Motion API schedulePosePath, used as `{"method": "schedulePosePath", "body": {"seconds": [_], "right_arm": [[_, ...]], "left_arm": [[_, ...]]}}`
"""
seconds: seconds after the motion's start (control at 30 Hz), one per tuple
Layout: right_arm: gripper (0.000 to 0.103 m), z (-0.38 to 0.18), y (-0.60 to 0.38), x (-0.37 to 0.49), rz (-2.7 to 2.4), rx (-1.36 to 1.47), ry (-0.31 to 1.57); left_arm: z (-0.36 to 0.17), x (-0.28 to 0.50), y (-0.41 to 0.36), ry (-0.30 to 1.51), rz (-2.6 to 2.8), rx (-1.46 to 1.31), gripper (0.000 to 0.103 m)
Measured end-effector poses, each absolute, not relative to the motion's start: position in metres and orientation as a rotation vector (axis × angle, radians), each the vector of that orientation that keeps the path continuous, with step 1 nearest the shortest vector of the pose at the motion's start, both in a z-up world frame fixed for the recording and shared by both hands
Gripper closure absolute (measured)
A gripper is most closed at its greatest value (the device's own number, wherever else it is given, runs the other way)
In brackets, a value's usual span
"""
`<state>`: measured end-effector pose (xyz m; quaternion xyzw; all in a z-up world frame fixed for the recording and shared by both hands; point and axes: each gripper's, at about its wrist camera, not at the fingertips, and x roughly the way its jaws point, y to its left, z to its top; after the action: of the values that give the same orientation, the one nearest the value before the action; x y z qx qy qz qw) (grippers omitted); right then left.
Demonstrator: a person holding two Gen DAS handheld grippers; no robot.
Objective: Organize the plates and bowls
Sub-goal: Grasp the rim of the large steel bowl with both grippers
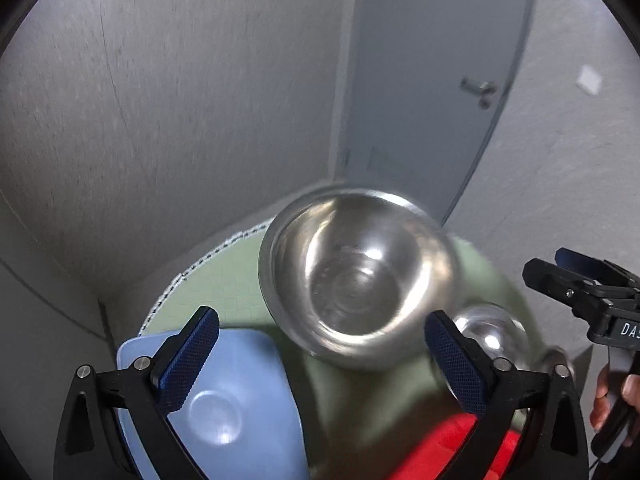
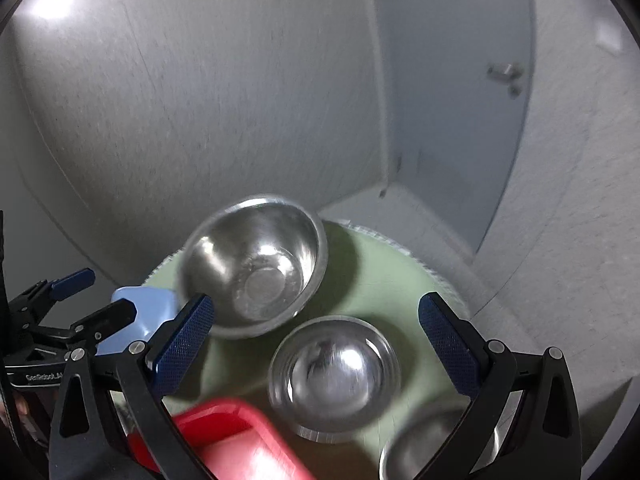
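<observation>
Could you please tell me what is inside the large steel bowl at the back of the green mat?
The large steel bowl looks empty: only bare, reflective metal shows. Motion blur could hide small residue.

Both wrist views look steeply down, close over the green mat (image 1: pixel 224 280) (image 2: pixel 384 280), facing the corner door (image 1: pixel 432 80) (image 2: pixel 452 100). Left view sits left of the mat's centre, right view right; both share the large steel bowl (image 1: pixel 356 276) (image 2: pixel 256 268).

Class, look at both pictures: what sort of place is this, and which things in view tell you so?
Probably a plain indoor room, staged rather than a fitted kitchen: bare grey walls, a grey door with a lever handle, and steel bowls on a green mat.
</observation>
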<state>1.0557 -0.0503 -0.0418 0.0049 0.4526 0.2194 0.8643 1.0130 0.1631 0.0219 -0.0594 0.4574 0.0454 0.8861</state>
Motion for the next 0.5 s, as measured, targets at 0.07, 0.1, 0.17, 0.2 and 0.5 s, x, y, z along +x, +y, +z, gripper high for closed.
{"method": "schedulePosePath", "body": {"seconds": [0.07, 0.1, 0.17, 0.2, 0.5], "right_arm": [[0.000, -0.067, -0.041, 1.090, 0.487, 0.015, 1.027], [0.000, -0.079, -0.037, 1.104, 0.487, 0.014, 1.052], [0.000, -0.095, -0.029, 1.122, 0.492, 0.004, 1.093], [0.000, -0.104, -0.025, 1.130, 0.498, 0.001, 1.115], [0.061, -0.156, -0.009, 1.159, 0.588, 0.045, 1.279]], "left_arm": [[0.005, 1.048, 0.169, 0.994, 0.106, -0.124, 0.011], [-0.003, 1.065, 0.172, 1.017, 0.115, -0.122, 0.015], [-0.024, 1.101, 0.180, 1.082, 0.117, -0.139, 0.022], [-0.032, 1.113, 0.183, 1.108, 0.126, -0.145, 0.032], [-0.073, 1.200, 0.205, 1.176, 0.204, -0.145, 0.079]]}}
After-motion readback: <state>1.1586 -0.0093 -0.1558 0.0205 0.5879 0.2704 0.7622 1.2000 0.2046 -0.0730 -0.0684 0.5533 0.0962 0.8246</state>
